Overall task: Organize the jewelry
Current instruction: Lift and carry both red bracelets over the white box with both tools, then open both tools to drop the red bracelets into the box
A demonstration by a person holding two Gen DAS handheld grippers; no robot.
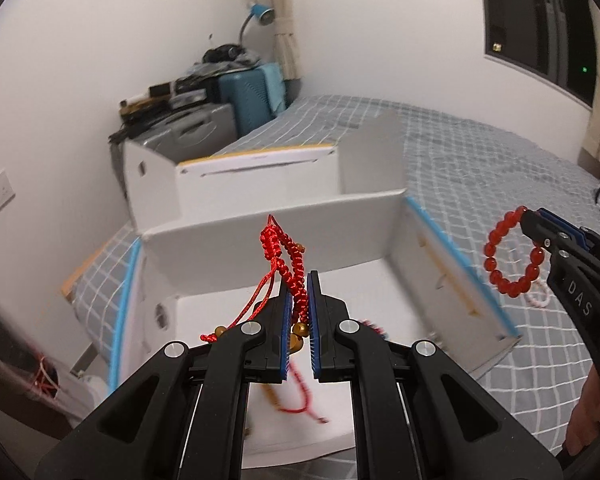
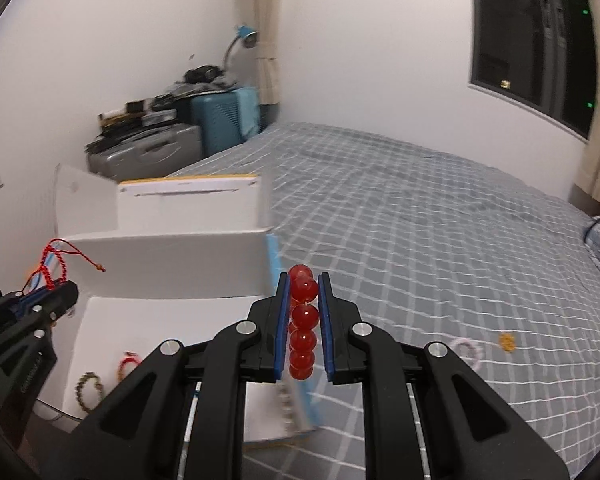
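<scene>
Left wrist view: left gripper [image 1: 299, 304] clamps a red cord bracelet [image 1: 288, 264] over the white box [image 1: 284, 236] at 12 o'clock; lower well inside before releasing. Right wrist view: right gripper [image 2: 304, 312] pinches the red bead bracelet [image 2: 303, 320] above the bed [image 2: 440, 240], box at 9 o'clock; carry left clear of the wall.

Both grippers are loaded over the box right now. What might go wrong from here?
1. The red braided cord bracelet has loose tails hanging beside the left gripper; they may snag on release.
2. The right gripper pinches round red beads edge-on; they might slip out and roll across the bed.
3. The white box has tall flaps, which a lowering gripper might clip.
</scene>
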